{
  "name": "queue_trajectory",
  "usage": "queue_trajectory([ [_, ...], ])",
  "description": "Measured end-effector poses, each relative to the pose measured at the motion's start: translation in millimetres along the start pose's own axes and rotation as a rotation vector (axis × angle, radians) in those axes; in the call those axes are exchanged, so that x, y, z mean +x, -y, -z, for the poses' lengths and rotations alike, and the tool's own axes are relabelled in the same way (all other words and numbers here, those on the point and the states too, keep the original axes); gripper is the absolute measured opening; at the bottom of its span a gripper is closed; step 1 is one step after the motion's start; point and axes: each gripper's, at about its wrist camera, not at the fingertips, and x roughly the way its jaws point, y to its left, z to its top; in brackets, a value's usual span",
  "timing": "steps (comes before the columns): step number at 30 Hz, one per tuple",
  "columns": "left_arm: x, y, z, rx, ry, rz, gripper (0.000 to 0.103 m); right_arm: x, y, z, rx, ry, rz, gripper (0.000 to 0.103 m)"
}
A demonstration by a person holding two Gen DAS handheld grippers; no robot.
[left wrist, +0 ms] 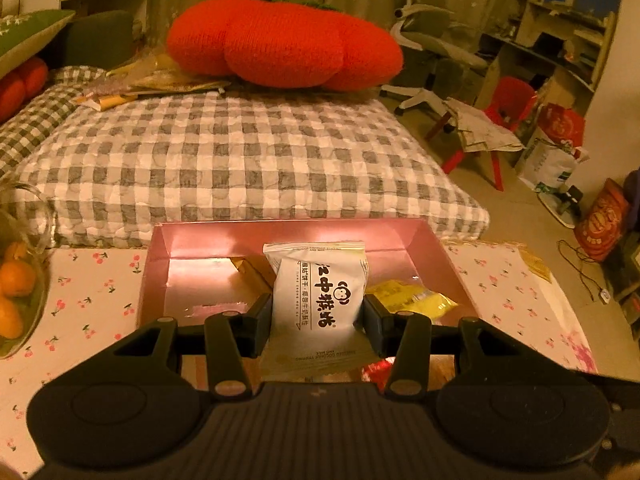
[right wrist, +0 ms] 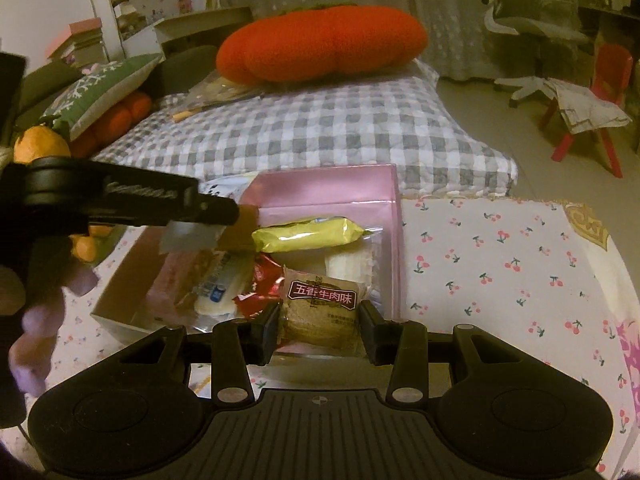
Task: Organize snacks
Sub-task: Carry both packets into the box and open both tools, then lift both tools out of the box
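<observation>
Left gripper (left wrist: 317, 316): its 2 black fingers are clamped on an upright white snack packet with black Chinese lettering (left wrist: 318, 288), held over the open pink cardboard box (left wrist: 158, 264) on the cherry-print tablecloth (left wrist: 92, 292). Right gripper (right wrist: 319, 322): its fingers pinch a clear-wrapped round biscuit with a dark red label (right wrist: 322, 308) at the box's 6 o'clock edge. A crinkled yellow foil packet (right wrist: 306, 236) lies inside toward 12 o'clock, and a glass bowl of oranges (left wrist: 16, 280) sits at 9 o'clock of the box.
</observation>
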Motion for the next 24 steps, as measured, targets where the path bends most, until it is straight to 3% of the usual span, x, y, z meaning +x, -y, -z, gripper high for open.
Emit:
queue_trajectory([
  [6,18,0,-6,-0.041,-0.022,-0.001,0.044,3,4,0,0.008,0.000,0.002,0.040],
  [19,24,10,-5,-0.014,-0.032,-0.045,0.046,3,1,2,-0.018,0.003,0.013,0.045],
  [21,23,10,-5,-0.011,-0.035,-0.043,0.053,2,-1,3,-0.019,0.004,0.017,0.045],
  [24,19,8,-3,-0.016,-0.032,-0.041,0.062,-1,-1,2,-0.006,0.013,0.022,0.058],
])
